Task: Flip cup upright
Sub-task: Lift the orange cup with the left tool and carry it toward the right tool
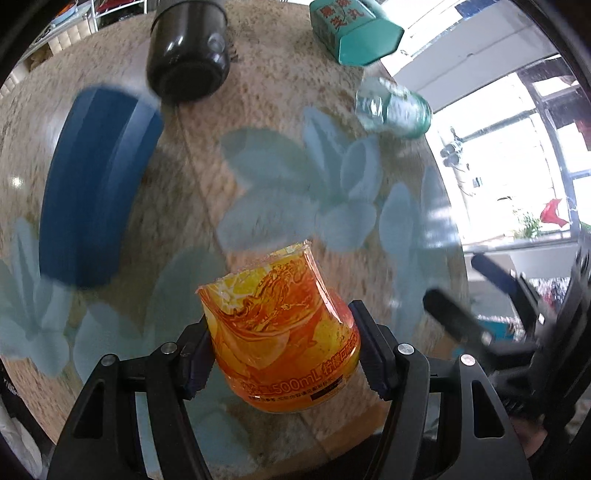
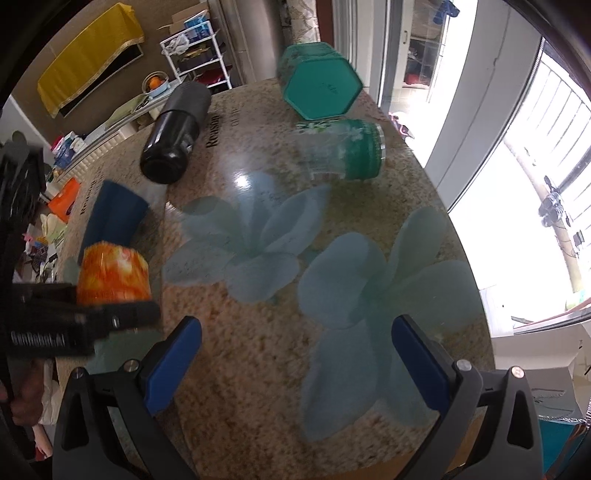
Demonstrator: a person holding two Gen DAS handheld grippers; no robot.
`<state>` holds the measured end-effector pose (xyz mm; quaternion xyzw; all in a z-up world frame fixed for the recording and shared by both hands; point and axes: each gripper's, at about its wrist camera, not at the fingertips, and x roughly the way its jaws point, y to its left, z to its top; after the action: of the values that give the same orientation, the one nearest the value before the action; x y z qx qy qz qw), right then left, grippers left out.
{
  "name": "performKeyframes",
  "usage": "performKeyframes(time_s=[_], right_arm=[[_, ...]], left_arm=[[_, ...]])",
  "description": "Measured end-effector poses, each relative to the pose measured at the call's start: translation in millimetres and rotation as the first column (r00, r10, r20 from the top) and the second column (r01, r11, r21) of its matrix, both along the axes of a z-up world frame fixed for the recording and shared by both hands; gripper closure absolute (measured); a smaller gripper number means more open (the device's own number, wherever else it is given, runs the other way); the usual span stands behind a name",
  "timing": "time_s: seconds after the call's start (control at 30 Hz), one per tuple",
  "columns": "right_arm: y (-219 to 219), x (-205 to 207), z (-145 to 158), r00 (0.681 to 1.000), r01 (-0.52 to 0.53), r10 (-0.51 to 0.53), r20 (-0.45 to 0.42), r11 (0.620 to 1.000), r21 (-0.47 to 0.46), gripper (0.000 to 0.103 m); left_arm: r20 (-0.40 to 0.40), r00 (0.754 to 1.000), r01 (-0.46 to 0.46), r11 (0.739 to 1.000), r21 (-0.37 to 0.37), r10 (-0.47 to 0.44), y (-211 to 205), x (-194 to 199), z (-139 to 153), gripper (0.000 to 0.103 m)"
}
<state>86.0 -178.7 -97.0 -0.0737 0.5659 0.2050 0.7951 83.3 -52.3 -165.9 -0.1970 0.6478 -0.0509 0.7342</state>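
Note:
My left gripper [image 1: 282, 347] is shut on an orange printed cup [image 1: 282, 332], held above the round table with its cut open edge pointing away and tilted. The cup also shows in the right wrist view [image 2: 112, 275], with the left gripper [image 2: 122, 314] at the far left. My right gripper [image 2: 295, 354] is open and empty over the flower-patterned table top [image 2: 258, 343]. It also shows in the left wrist view [image 1: 465, 295] at the right edge.
On the table lie a blue cup [image 1: 99, 184] [image 2: 114, 218], a black bottle [image 1: 188, 55] [image 2: 173, 136], a teal hexagonal tin [image 1: 354, 29] [image 2: 317, 81] and a clear-and-green glass [image 1: 395, 109] [image 2: 343, 153]. The table edge [image 1: 454, 221] and bright windows are on the right.

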Motion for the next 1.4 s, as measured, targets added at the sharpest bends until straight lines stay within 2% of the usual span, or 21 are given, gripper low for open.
performKeyframes(time_s=[0.17,0.4,0.77,0.8,1.0,1.1,1.17,1.4], right_arm=[[12,-16,-3,0.999,-0.034,0.034,-0.020,0.999,-0.002,0.000],[27,-37,-8,0.996,-0.079,0.079,-0.046,0.997,-0.005,0.000],[35,-48,-17,0.993,-0.091,0.090,-0.083,0.996,-0.018,0.000],[34,-49,-16,0.993,-0.090,0.088,-0.084,0.996,-0.018,0.000],[34,-51,-15,0.993,-0.081,0.080,-0.083,0.997,-0.012,0.000],[34,-51,-14,0.994,-0.076,0.075,-0.079,0.997,-0.008,0.000],[34,-51,-13,0.994,-0.075,0.074,-0.076,0.997,-0.006,0.000],[42,-54,-10,0.994,-0.080,0.079,-0.080,0.997,-0.007,0.000]], left_arm=[[0.001,1.000,0.018,1.000,-0.017,-0.018,12,-40,2,0.032],[-0.072,0.997,-0.006,1.000,0.008,0.006,16,-70,-17,0.032],[-0.106,0.994,-0.028,0.999,0.040,0.032,14,-73,-41,0.032],[-0.107,0.994,-0.022,0.999,0.042,0.027,5,-62,-48,0.032],[-0.099,0.995,-0.023,0.998,0.060,0.029,6,-72,-41,0.028],[-0.106,0.994,-0.031,0.998,0.047,0.036,8,-71,-40,0.019],[-0.110,0.993,-0.039,0.997,0.064,0.046,10,-71,-41,0.013],[-0.092,0.994,-0.060,0.996,0.066,0.066,26,-71,-30,0.012]])
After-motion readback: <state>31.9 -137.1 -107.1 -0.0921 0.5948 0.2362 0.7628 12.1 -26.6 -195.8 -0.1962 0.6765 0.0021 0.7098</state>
